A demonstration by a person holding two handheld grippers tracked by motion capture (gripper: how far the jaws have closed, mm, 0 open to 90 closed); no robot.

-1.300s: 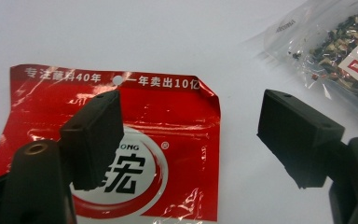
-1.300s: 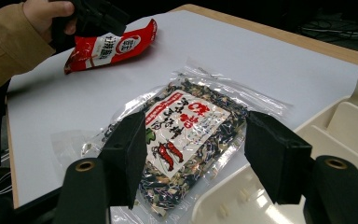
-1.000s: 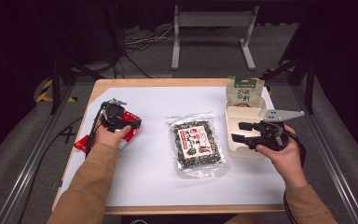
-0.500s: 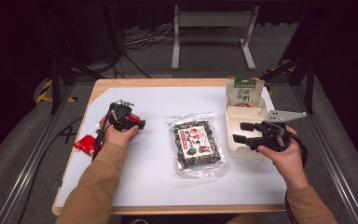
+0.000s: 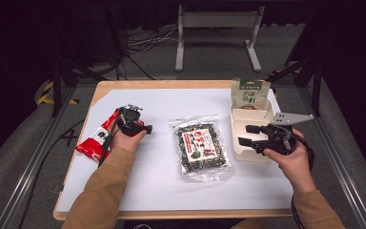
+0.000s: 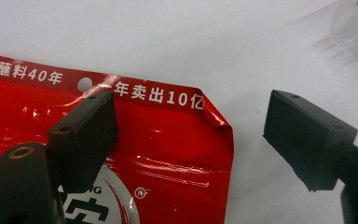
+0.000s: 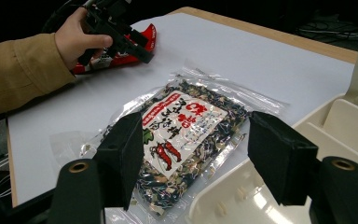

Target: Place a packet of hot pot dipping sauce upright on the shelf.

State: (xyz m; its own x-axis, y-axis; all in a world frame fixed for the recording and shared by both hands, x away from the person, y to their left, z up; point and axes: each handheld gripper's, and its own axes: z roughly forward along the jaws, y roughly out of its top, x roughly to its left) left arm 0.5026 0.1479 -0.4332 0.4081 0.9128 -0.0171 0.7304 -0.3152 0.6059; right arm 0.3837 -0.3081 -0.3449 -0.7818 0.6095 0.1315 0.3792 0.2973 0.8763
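- The left gripper [image 5: 140, 128] hangs over the top corner of a glossy red foil packet with white lettering [image 6: 158, 154]. Its jaws stand wide apart: in the left gripper view one black jaw sits above the packet's face, the other out past its edge over bare paper. Nothing is clamped yet.
- The red packet [image 5: 95, 138] lies flat at the left of the table, its film crinkled and shiny, with a punched hang-hole in its top strip.
- The right gripper [image 5: 248, 135] is likewise open and empty, held above a cream moulded plastic tray with compartments [image 5: 240, 150] at the right.
- Between the two lies a clear crinkly bag of dark dried flakes with a red-and-white label [image 5: 201, 151], flat and untouched.
- A pale upright paper pouch with a green label [image 5: 250, 94] stands at the tray's far end; whether it rests inside the tray cannot be told.
- All this rests on a matt white sheet over a wooden table [image 5: 171, 86].
- Judging from this, the work looks barely begun: the tray's visible part is empty, and both flat packets are yet to be gripped.
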